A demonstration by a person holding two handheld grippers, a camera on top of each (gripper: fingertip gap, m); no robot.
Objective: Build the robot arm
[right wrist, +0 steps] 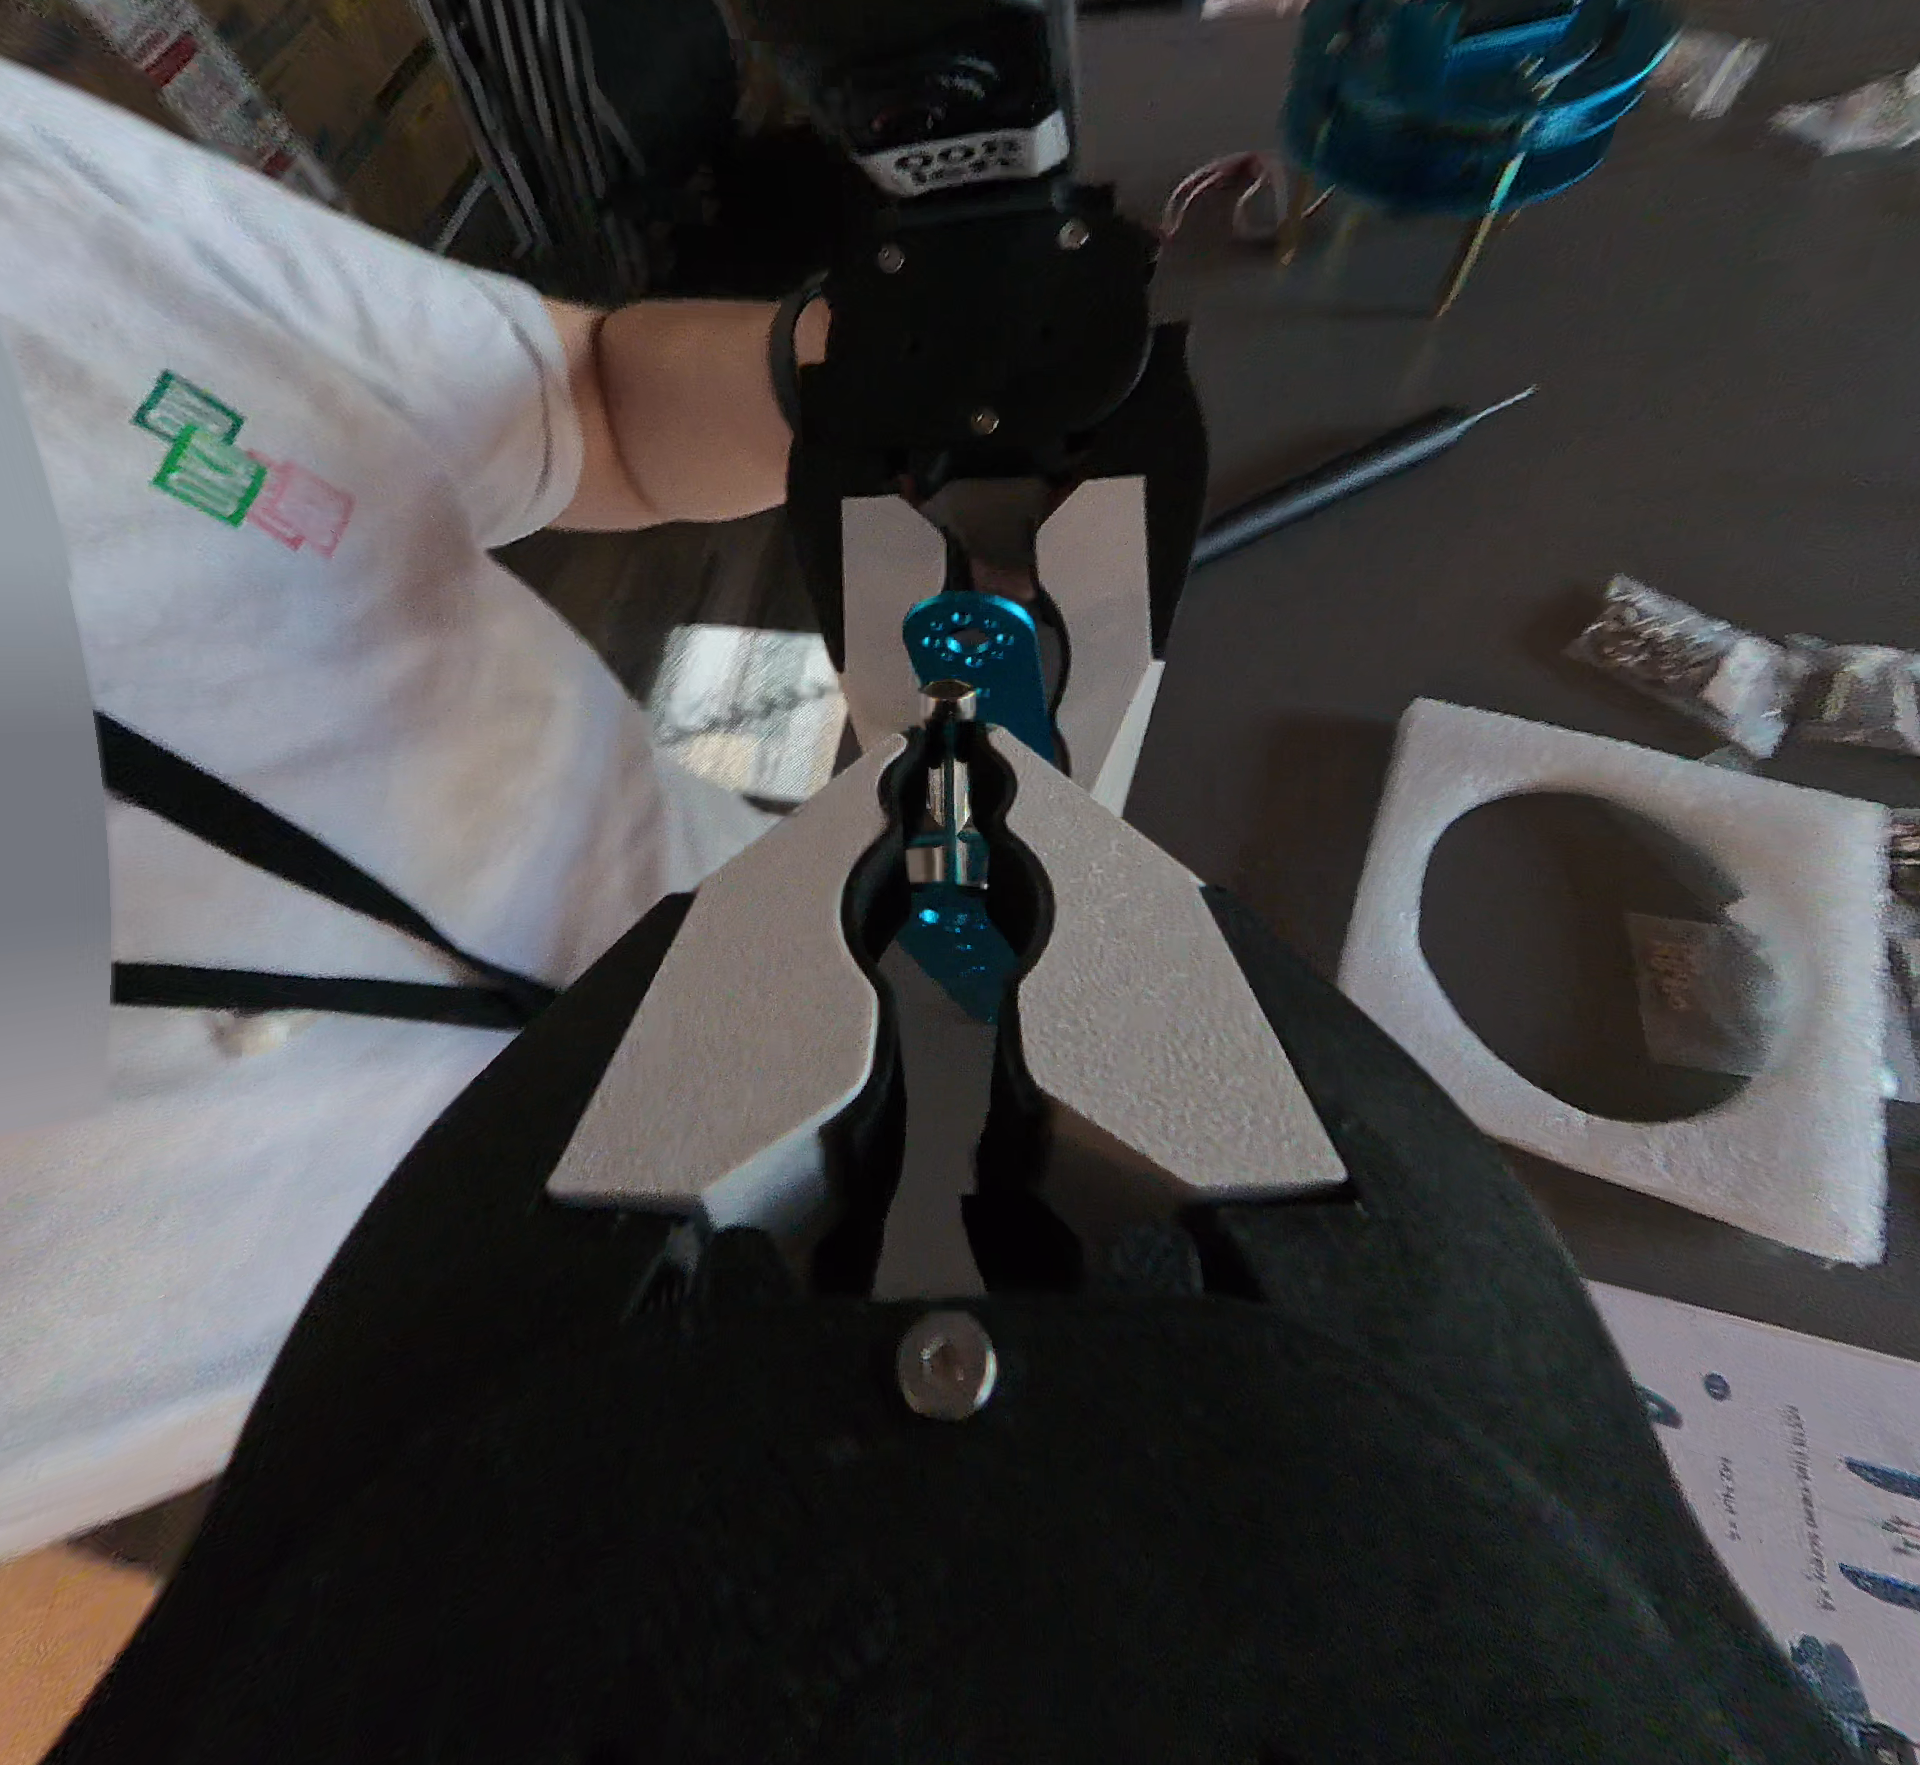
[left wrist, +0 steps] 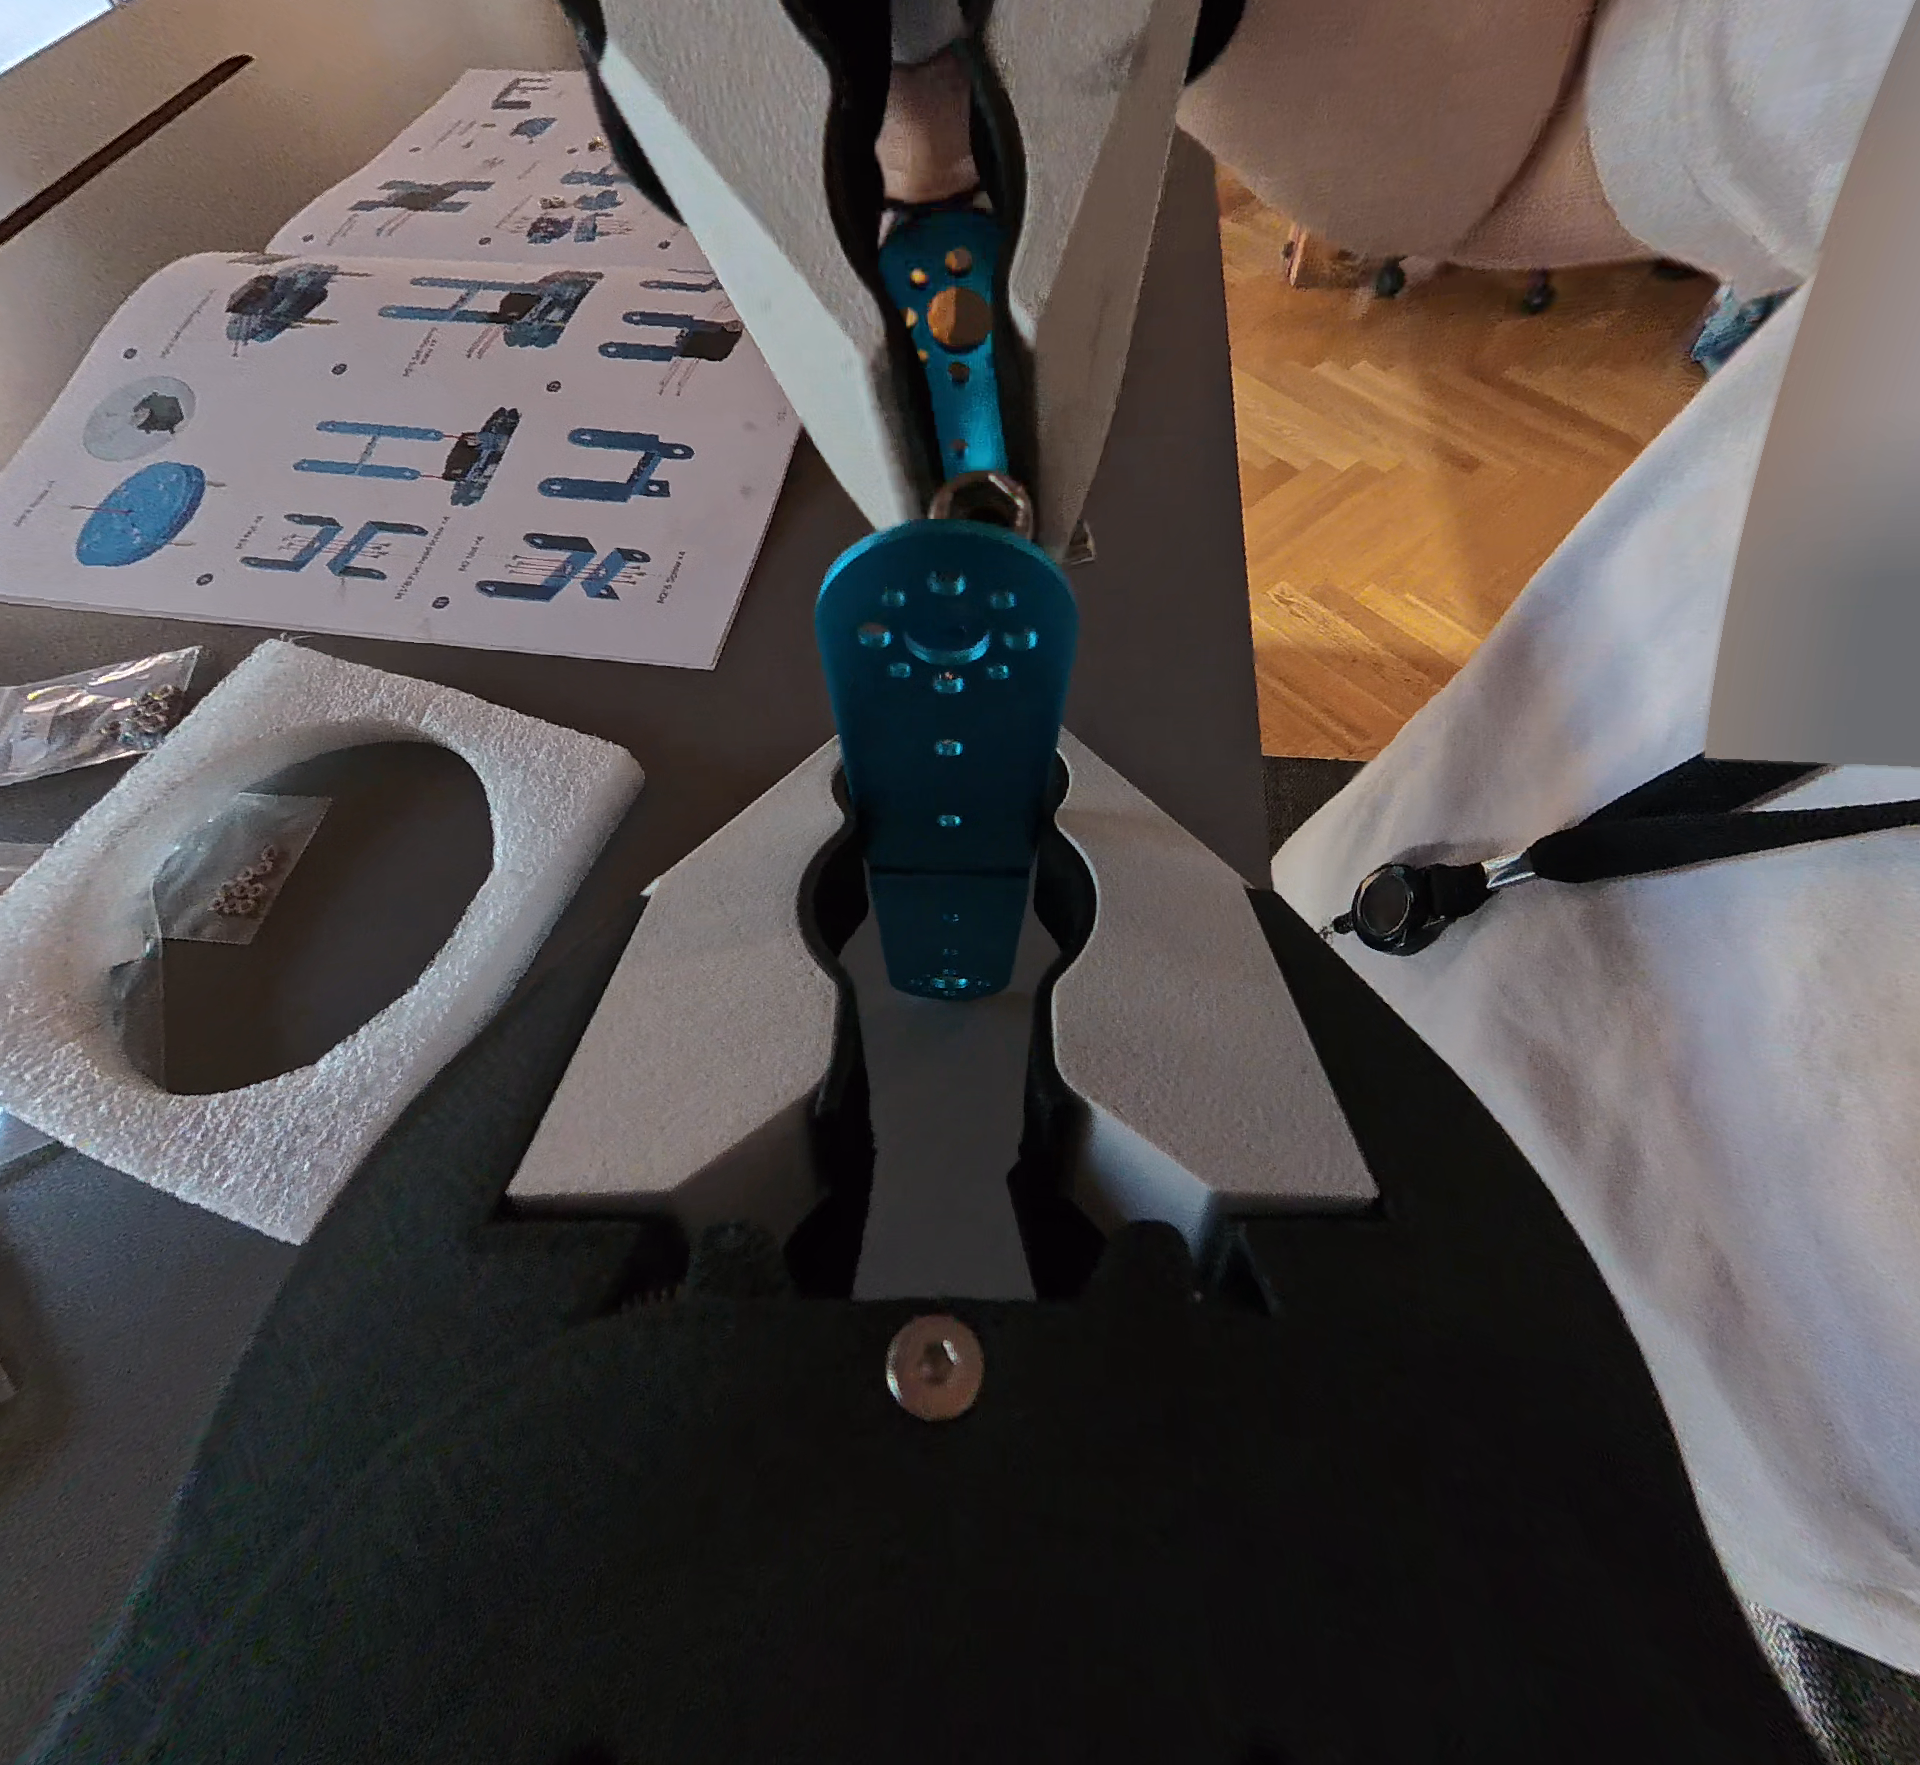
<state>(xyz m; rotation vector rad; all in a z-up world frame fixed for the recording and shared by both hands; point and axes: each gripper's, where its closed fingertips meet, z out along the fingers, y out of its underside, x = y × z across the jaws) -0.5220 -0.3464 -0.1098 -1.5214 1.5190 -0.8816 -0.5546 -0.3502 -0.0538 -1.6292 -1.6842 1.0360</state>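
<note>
Grey table (left wrist: 727, 718) over herringbone wood floor (left wrist: 1403, 468); open instruction sheet (left wrist: 416, 427), then white foam frame (left wrist: 343, 894). Left gripper (left wrist: 948, 842) pinches a blue perforated bracket (left wrist: 943, 707). Right gripper (right wrist: 948, 811), tip to tip with it, pinches a second blue bracket (right wrist: 961, 957) bearing a metal spacer (right wrist: 945, 842).

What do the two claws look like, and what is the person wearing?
Both claws match. The left claw and the right claw each have two pale grey, wedge-shaped fingers with wavy black inner edges. They sit on a wide black body with one silver screw in the middle. The person wears a white short-sleeved shirt with a small green and pink print, plus a black lanyard.
</note>
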